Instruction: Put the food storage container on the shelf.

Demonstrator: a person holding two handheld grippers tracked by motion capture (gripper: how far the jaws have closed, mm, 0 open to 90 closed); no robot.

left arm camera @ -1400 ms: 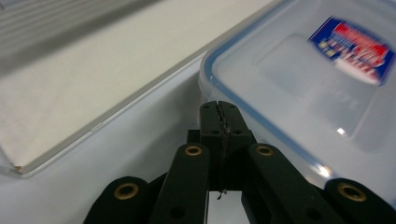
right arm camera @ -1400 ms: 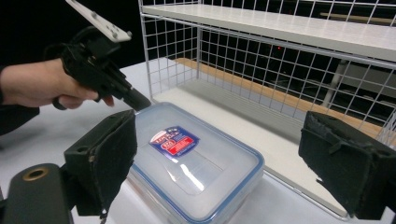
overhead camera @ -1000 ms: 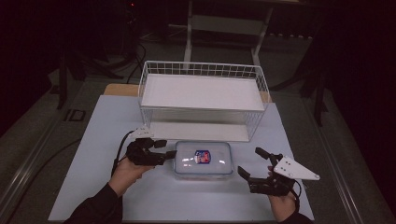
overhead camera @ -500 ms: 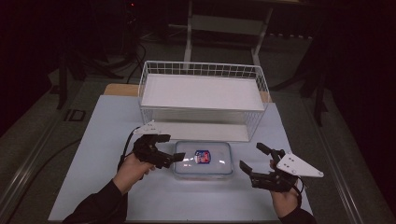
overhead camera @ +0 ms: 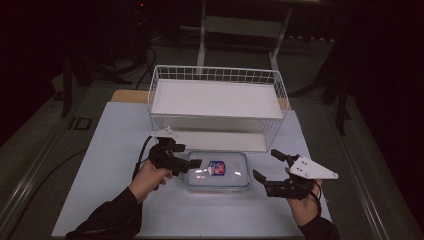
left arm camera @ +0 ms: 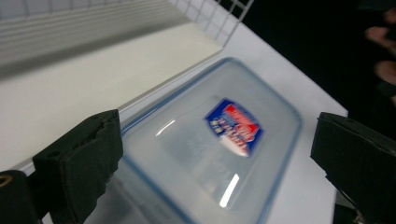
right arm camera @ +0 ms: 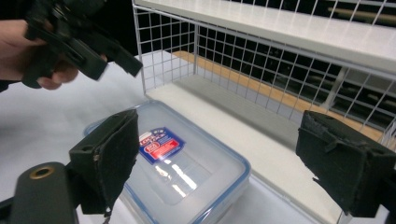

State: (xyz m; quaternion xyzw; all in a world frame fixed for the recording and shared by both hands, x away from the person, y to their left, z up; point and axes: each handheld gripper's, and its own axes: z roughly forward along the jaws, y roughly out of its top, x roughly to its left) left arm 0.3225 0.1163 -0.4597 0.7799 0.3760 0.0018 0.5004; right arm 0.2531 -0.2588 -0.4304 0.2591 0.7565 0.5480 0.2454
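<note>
The box point(overhead camera: 218, 170) lies flat on the bench point(overhead camera: 115, 150), just in front of the wire basket point(overhead camera: 217, 97). The left claw point(overhead camera: 192, 164) is spread at the left end of the box, not pressing it. The right claw point(overhead camera: 265, 166) is spread too, near the right end.

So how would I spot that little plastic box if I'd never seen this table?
Start at the big white wire basket at the back of the white table. Just in front of it lies a flat, clear plastic box between the two hand-held grippers. Its blue-edged lid and red-and-blue sticker set it apart.
</note>
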